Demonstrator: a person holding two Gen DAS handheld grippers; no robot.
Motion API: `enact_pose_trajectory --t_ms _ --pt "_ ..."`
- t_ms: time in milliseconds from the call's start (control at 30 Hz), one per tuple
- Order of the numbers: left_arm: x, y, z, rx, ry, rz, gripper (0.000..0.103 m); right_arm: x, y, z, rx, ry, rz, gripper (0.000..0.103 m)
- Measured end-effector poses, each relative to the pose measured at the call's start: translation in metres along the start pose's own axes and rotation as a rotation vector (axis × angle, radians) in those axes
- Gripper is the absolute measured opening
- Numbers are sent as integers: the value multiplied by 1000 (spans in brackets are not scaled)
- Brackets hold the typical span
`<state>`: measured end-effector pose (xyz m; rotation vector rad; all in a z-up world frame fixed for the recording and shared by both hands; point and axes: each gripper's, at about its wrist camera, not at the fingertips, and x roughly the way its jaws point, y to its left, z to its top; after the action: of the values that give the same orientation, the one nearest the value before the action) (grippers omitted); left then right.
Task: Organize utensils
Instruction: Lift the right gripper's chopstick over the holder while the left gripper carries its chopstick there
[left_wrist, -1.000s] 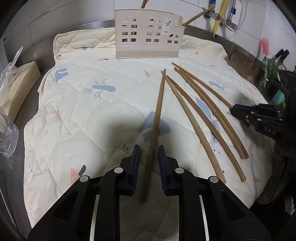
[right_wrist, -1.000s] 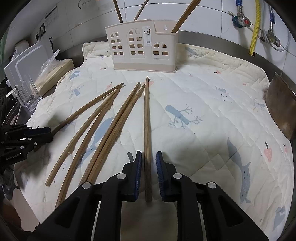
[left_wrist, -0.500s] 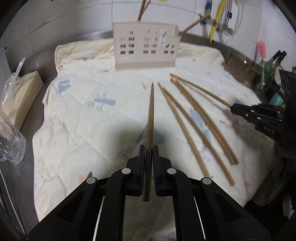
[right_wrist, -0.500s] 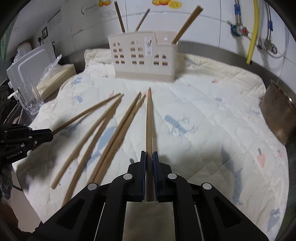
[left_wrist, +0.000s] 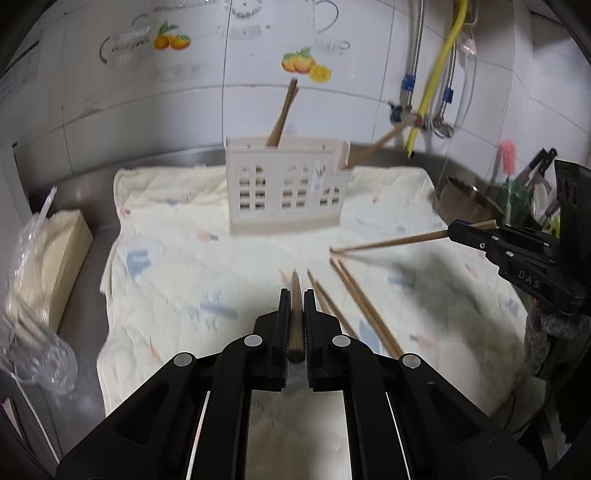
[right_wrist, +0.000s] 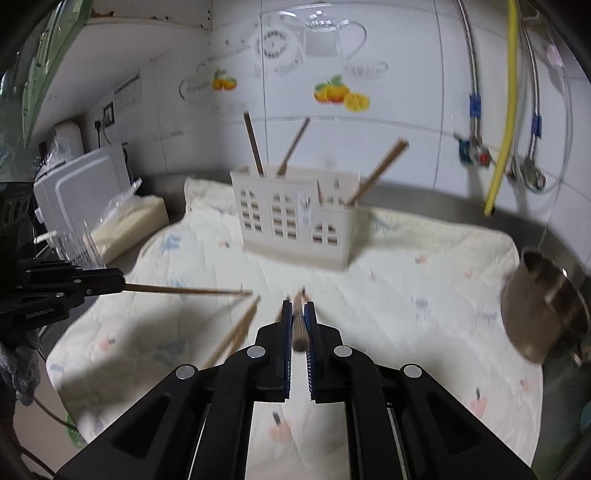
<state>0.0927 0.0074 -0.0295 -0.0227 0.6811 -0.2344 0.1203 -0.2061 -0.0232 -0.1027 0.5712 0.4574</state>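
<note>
My left gripper (left_wrist: 295, 297) is shut on a brown chopstick (left_wrist: 296, 314), lifted off the quilted cloth (left_wrist: 166, 266) and pointing at the beige utensil holder (left_wrist: 284, 192). My right gripper (right_wrist: 298, 308) is shut on another chopstick (right_wrist: 299, 325), also raised and aimed at the holder (right_wrist: 295, 218). Each gripper shows in the other's view, the right one (left_wrist: 456, 230) holding its chopstick (left_wrist: 391, 242) and the left one (right_wrist: 120, 282) holding its chopstick (right_wrist: 184, 290). Several chopsticks (left_wrist: 354, 295) lie on the cloth. Three chopsticks (right_wrist: 376, 171) stand in the holder.
A metal bowl (right_wrist: 543, 306) sits at the cloth's right edge. A clear glass (left_wrist: 33, 350) and a bagged stack of paper (left_wrist: 48, 258) are at the left. Pipes and a yellow hose (right_wrist: 506, 110) run down the tiled wall behind.
Both grippers closed on their chopsticks, lifted them off the cloth and tilted up toward the holder. The remaining chopsticks stayed on the cloth.
</note>
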Motion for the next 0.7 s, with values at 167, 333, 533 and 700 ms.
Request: enact_pose_trajectory --t_ms 167,333,533,700 --pt "4 5 30 -8 -27 -16 6 9 -3 34 -4 -23 18 7" --pt "8 13 57 -1 -37 -14 6 9 -11 69 -5 -48 32 6" --pt "5 21 90 5 -67 -7 6 4 -20 100 -8 -75 41 6" --pt "-4 25 120 12 -112 5 6 0 -26 123 -19 -96 41 6"
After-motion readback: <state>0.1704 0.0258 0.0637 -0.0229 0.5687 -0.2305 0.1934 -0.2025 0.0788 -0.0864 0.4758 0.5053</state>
